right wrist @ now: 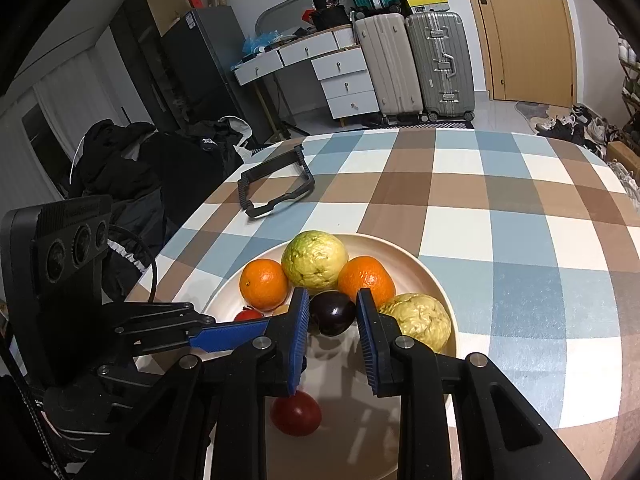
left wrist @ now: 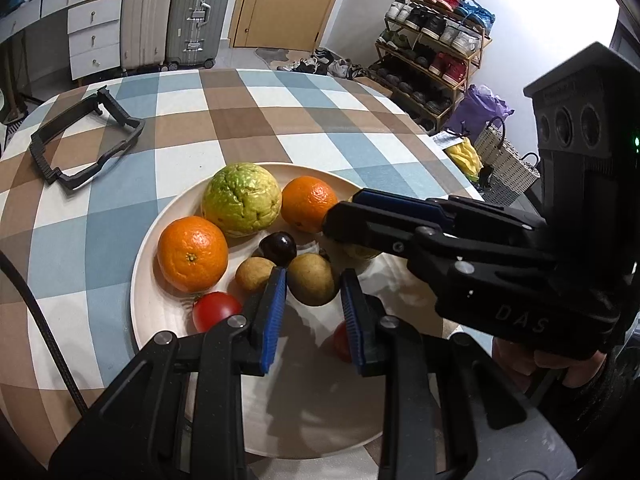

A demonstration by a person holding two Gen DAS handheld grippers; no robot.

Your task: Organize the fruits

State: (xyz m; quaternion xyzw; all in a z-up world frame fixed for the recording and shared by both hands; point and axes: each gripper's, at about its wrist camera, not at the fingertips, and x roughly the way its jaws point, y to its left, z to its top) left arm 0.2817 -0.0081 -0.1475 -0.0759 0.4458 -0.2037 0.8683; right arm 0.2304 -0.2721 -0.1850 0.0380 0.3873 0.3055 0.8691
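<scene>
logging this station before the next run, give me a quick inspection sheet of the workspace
surface: checked tablecloth, round table
job's things: plate holding two oranges, two guavas, dark plum, two brown fruits, two tomatoes
clutter: black frame lying apart from the plate
grippers: left gripper and right gripper over the plate, holding nothing
cables: black cable on the cloth
surroundings: suitcases, drawers, door, shoe rack
</scene>
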